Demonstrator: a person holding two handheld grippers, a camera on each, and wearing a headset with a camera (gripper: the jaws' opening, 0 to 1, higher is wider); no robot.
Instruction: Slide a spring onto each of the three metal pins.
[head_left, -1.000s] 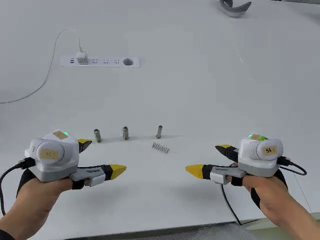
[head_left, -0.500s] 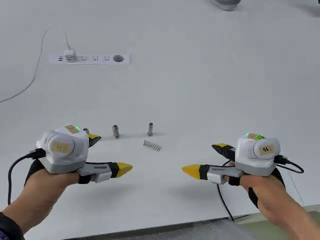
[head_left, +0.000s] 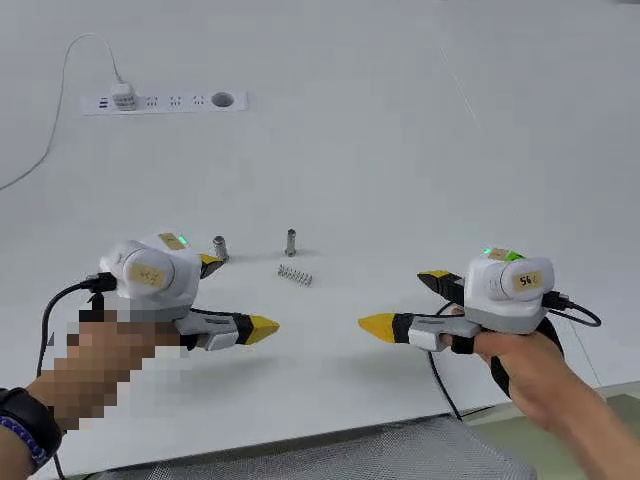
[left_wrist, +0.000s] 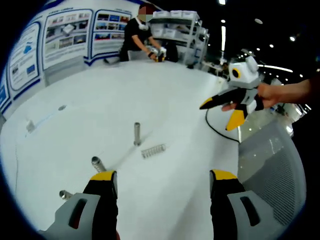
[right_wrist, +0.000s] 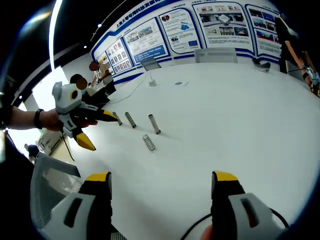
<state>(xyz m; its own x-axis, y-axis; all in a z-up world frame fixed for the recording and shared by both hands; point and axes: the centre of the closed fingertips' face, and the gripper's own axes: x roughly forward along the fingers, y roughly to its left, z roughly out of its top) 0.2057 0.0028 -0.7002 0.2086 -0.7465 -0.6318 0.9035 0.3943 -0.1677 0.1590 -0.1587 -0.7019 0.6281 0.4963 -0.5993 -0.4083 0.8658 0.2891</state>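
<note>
A bare metal pin (head_left: 291, 241) stands upright on the white table (head_left: 400, 150), with a loose spring (head_left: 294, 274) lying just in front of it. To its left stands a pin with a spring on it (head_left: 220, 246). My left gripper (head_left: 237, 293) is open and holds nothing, its upper fingertip close to that pin. Its own view shows the bare pin (left_wrist: 137, 133), the loose spring (left_wrist: 153, 150) and two sprung pins (left_wrist: 98, 163) ahead of the open left gripper (left_wrist: 163, 176). My right gripper (head_left: 405, 300) is open and holds nothing, off to the right. The right gripper (right_wrist: 160, 176) faces the bare pin (right_wrist: 154, 124) and the loose spring (right_wrist: 148, 142).
A white power strip (head_left: 165, 101) with a plug and cable lies at the far left of the table. The table's front edge runs just below both hands, with a grey mesh chair back (head_left: 380, 455) beneath it. People stand at the far end in the gripper views.
The head camera has shifted, so everything sits further left and up. My left gripper has come nearer the pins and now covers the leftmost one. Both grippers stay open.
</note>
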